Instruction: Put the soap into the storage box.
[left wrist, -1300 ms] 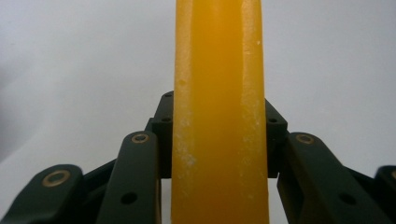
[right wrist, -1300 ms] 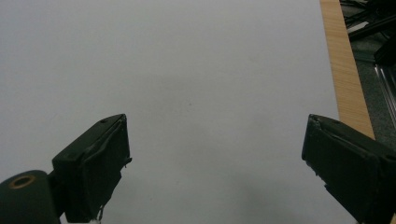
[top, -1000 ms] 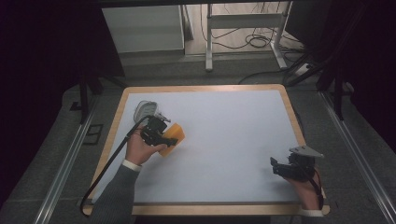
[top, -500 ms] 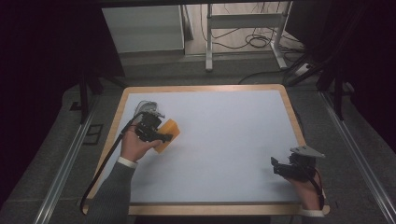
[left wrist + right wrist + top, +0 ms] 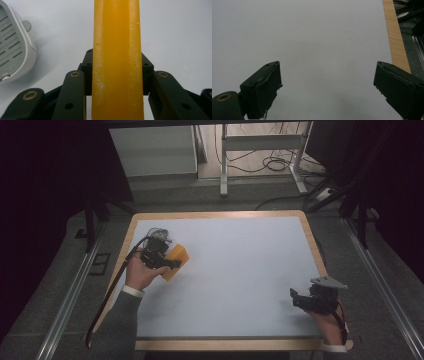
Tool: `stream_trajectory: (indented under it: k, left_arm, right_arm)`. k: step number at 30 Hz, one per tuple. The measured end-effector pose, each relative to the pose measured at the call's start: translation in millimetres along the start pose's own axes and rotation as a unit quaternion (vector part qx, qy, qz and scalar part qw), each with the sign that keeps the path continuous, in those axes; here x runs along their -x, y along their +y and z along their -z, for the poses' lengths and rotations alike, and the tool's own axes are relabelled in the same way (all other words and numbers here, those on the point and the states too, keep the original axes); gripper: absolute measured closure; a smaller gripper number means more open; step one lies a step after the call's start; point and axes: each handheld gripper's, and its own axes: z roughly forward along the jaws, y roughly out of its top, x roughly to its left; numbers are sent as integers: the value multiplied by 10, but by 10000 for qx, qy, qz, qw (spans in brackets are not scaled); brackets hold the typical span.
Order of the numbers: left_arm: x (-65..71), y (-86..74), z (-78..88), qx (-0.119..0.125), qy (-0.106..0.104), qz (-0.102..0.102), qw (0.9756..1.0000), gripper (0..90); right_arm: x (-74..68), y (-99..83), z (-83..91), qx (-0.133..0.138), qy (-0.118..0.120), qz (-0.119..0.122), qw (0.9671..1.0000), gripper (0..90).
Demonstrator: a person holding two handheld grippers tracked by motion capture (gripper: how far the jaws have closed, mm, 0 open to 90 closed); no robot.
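We hold the orange soap bar (image 5: 117, 62) clamped edge-on in the left gripper (image 5: 165, 261) near the table's (image 5: 240, 270) left edge, beside the white dish (image 5: 12, 47), presumably its destination, while the right gripper (image 5: 304, 299) idles wide open near the right front corner.

- From above, my pale grey tabletop with its light wooden rim (image 5: 306, 227) is evenly and softly lit; the room around it falls away into near black, darkest at the left and right edges.
- Shadows on the surface are faint, just a soft smudge under my left hand (image 5: 141, 272).
- Looking along my left gripper (image 5: 117, 65), the yellow-orange waxy block (image 5: 117, 50) is so near the lens that it blurs, while its whitish scuffs stay readable; it glows without hard glare.
- The white slotted plastic dish (image 5: 13, 50) throws a soft grey shadow onto the surface beside it.
- Looking along my right gripper (image 5: 328, 87), the surface darkens slightly towards the bottom edge, and the black jaws are dim and a little soft.
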Motion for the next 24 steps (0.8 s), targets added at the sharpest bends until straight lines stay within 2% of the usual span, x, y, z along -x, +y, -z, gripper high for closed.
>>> stream_trajectory:
  k: [16,24]
  left_arm:
    - [-154,39,9,104,23,215,9997,607]
    - [-249,77,-14,74,33,319,9995,608]
  right_arm:
    - [-1,-4,-7,-22,-16,7,10000,78]
    - [0,-6,-10,-36,-20,3,10000,78]
